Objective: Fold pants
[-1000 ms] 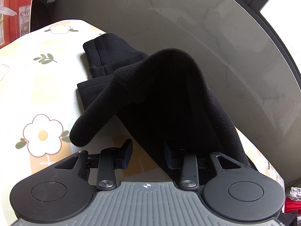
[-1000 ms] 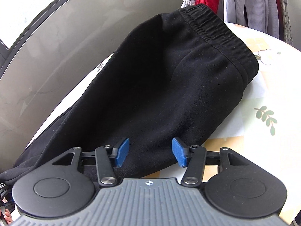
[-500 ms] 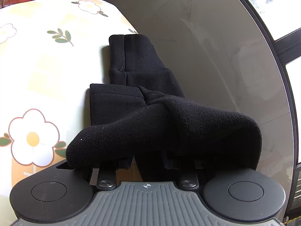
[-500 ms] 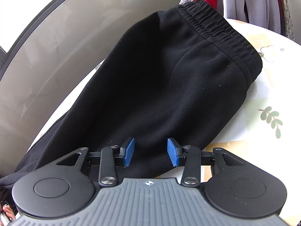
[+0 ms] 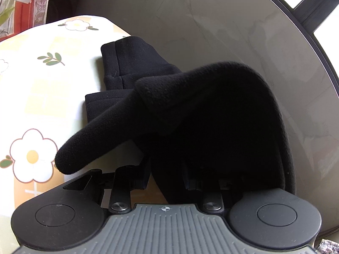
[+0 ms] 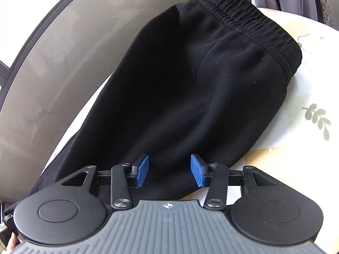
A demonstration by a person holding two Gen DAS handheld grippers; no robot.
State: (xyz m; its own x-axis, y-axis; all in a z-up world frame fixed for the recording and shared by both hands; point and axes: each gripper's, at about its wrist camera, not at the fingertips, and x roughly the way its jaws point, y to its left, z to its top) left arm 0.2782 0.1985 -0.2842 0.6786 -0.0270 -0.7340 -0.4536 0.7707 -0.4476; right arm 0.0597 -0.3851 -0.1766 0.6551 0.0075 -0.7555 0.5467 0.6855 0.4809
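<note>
One pair of black pants (image 6: 190,89) lying on one flowered tablecloth (image 5: 42,89); left gripper (image 5: 165,180) clamping a raised fold; right gripper (image 6: 169,170) opening, pads straddling cloth unpressed.

The left gripper (image 5: 165,177) tilts steeply downward, its jaws partly closed on a raised fold of the pants (image 5: 211,114). The right gripper (image 6: 169,170) also tilts downward, its jaws opening, blue pads (image 6: 197,170) clear of the cloth.
</note>
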